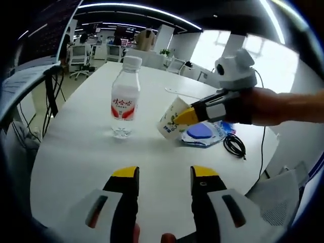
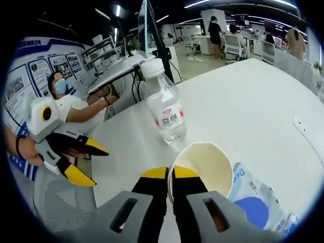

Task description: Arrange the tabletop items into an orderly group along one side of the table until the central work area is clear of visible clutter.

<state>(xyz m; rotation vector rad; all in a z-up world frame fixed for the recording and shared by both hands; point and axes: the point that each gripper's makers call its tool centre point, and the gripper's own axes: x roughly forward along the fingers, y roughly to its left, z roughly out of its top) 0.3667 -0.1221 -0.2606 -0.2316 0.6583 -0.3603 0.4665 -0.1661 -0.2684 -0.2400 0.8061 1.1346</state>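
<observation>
A clear water bottle (image 1: 125, 104) with a red-and-white label and white cap stands upright on the white table (image 1: 76, 152). To its right a white paper cup (image 1: 171, 123) is tilted, and my right gripper (image 1: 188, 116) is shut on its rim. In the right gripper view the jaws (image 2: 170, 174) pinch the near rim of the cup (image 2: 207, 164), with the bottle (image 2: 166, 109) just beyond. My left gripper (image 1: 165, 174) is open over bare table in front of the bottle, nothing between its fingers. It appears at the left (image 2: 81, 161), also open.
A blue-and-white flat packet (image 1: 203, 134) lies under and beside the cup, with a coiled black cable (image 1: 234, 145) to its right. A mesh office chair (image 2: 61, 202) sits at the table edge. A person (image 2: 76, 109) sits at a desk beyond.
</observation>
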